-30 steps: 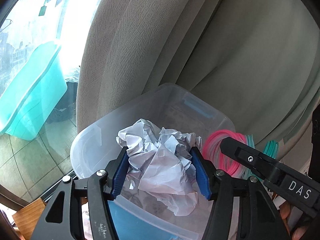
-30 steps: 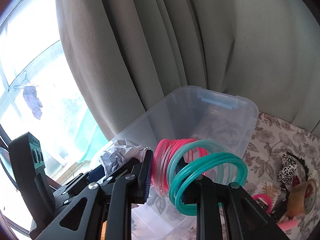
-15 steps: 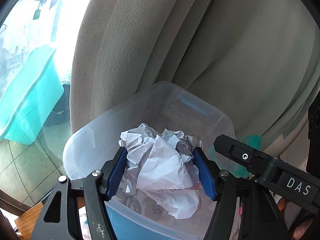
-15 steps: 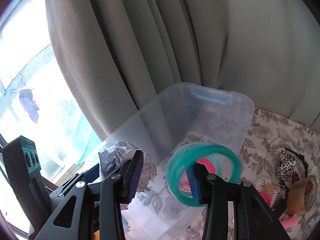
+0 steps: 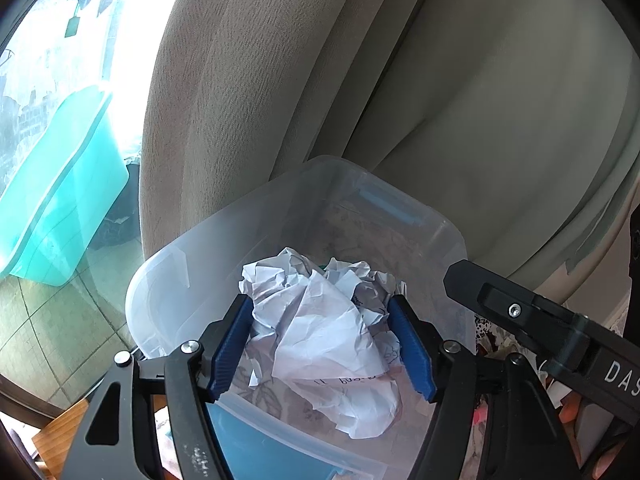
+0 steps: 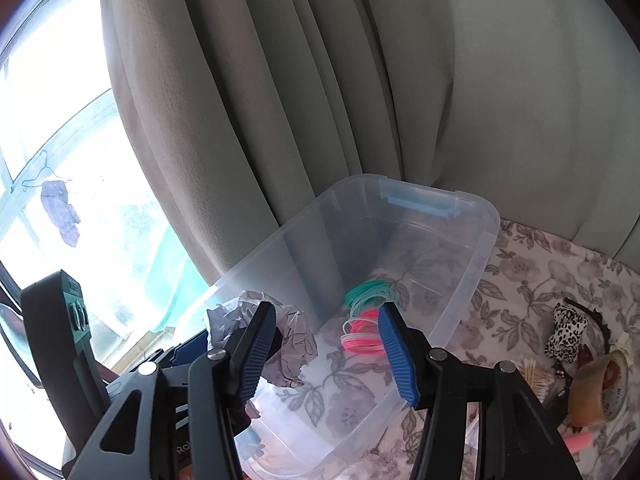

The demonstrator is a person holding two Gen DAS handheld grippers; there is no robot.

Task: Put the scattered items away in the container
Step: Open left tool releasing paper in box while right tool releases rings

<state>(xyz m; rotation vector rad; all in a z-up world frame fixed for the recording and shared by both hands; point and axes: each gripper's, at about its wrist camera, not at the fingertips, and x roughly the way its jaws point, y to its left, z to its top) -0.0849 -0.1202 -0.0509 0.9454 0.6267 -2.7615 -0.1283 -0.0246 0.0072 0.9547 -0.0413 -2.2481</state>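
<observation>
Container (image 6: 474, 276) on floral tablecloth (image 6: 560, 264) by curtain (image 6: 280, 80), left gripper (image 5: 319, 303) grasping crumpled paper (image 5: 324, 344) while loosening, right gripper (image 6: 327, 307) just opened, empty

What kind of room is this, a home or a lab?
Most likely a home: heavy beige curtains hang beside a window, and a floral tablecloth carries a clear plastic storage bin and household clutter.

The clear plastic bin (image 6: 476, 240) stands open on the flowered cloth. Teal and pink rings (image 6: 366, 320) lie heaped on its floor. A crumpled white paper ball (image 5: 320, 332), with handwriting on it, hangs above the bin's near end.
</observation>
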